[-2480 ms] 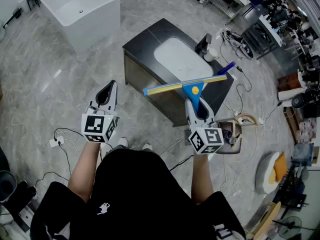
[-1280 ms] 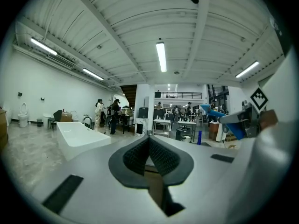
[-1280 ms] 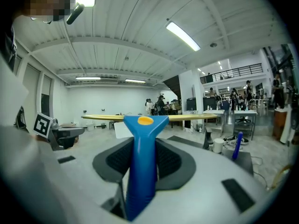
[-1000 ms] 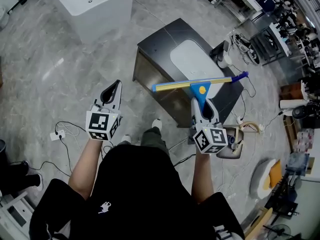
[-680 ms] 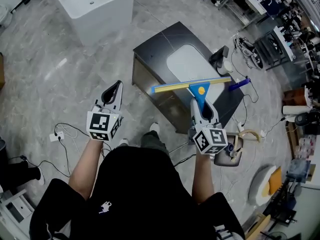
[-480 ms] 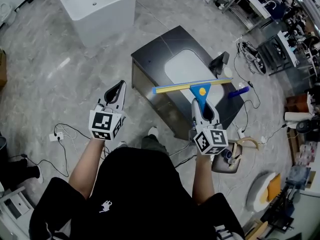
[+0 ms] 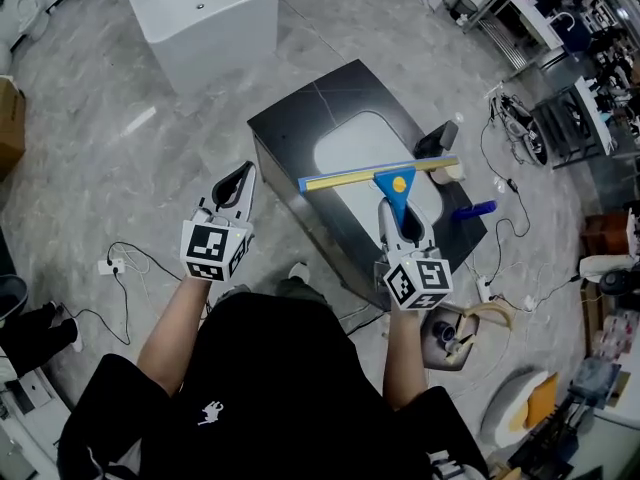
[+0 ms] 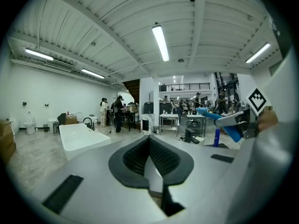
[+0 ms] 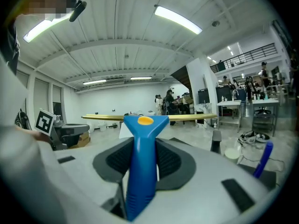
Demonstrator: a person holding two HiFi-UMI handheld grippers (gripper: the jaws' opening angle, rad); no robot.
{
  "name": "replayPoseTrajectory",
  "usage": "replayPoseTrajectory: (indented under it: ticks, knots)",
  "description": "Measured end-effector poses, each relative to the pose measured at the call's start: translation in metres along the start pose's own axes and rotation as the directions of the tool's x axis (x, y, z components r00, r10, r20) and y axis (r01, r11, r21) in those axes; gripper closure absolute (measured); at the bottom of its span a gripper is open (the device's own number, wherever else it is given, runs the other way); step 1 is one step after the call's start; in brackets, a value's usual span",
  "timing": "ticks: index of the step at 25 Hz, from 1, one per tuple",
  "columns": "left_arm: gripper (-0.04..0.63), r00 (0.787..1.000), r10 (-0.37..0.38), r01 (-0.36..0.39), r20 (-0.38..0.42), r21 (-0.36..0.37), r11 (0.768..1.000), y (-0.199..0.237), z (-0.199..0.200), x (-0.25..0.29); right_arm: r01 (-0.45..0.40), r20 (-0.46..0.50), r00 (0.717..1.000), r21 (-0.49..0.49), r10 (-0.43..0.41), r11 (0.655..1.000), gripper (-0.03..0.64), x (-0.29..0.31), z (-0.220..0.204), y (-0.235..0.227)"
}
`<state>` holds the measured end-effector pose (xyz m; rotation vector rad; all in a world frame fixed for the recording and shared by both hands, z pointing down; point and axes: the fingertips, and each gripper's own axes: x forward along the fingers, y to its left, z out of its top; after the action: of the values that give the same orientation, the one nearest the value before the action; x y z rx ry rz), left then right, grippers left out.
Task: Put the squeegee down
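The left gripper (image 7: pixel 243 172) has its jaws together on nothing, while the right gripper (image 7: pixel 399 213) is clamped on the blue handle of the squeegee (image 7: pixel 378 175), which hangs in the air, blade level. It looks light and stiff with a slick plastic handle, so the mid-handle grip suits. Beyond it, the dark vanity (image 7: pixel 300 103) offers flat top beside its basin (image 7: pixel 350 146)

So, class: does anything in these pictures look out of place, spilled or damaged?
Only loose cables sprawling over the floor beside the dark vanity, a trip risk. Nothing looks spilled or broken.
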<state>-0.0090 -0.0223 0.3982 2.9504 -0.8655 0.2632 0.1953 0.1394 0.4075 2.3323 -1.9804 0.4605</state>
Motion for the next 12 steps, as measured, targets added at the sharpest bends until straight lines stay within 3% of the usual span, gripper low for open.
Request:
replayPoseTrajectory:
  ticks: [12]
  knots:
    - [0.592, 0.994, 0.109, -0.109, -0.026, 0.002, 0.994, -0.026, -0.001, 0.029, -0.125, -0.025, 0.992, 0.02, 0.125, 0.992, 0.486, 0.033, -0.006, -0.046]
